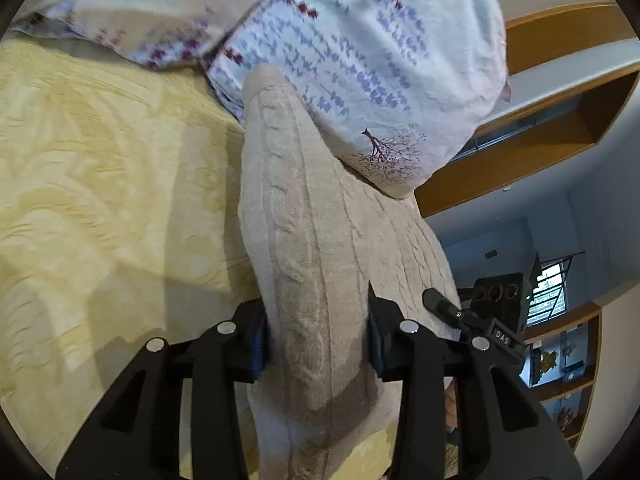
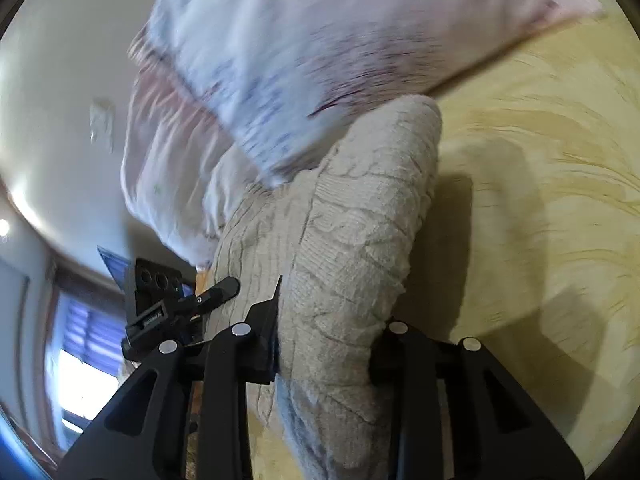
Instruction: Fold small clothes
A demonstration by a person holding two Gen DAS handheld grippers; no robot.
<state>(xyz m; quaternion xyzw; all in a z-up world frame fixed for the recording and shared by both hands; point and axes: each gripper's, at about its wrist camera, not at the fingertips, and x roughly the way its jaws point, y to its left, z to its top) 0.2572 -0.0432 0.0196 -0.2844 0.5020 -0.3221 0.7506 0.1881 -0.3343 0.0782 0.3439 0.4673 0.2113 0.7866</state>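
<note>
A beige cable-knit garment hangs lifted above a yellow bedspread. My left gripper is shut on a bunched fold of it. The other gripper shows beyond the knit at the right. In the right wrist view my right gripper is shut on another bunched part of the same beige garment, held above the bedspread. The left gripper shows past it on the left. The knit stretches up toward the pillows in both views.
Floral white-and-blue pillows lie at the head of the bed, also in the right wrist view. A wooden headboard with shelves stands at the right. A window and a wall lie beyond.
</note>
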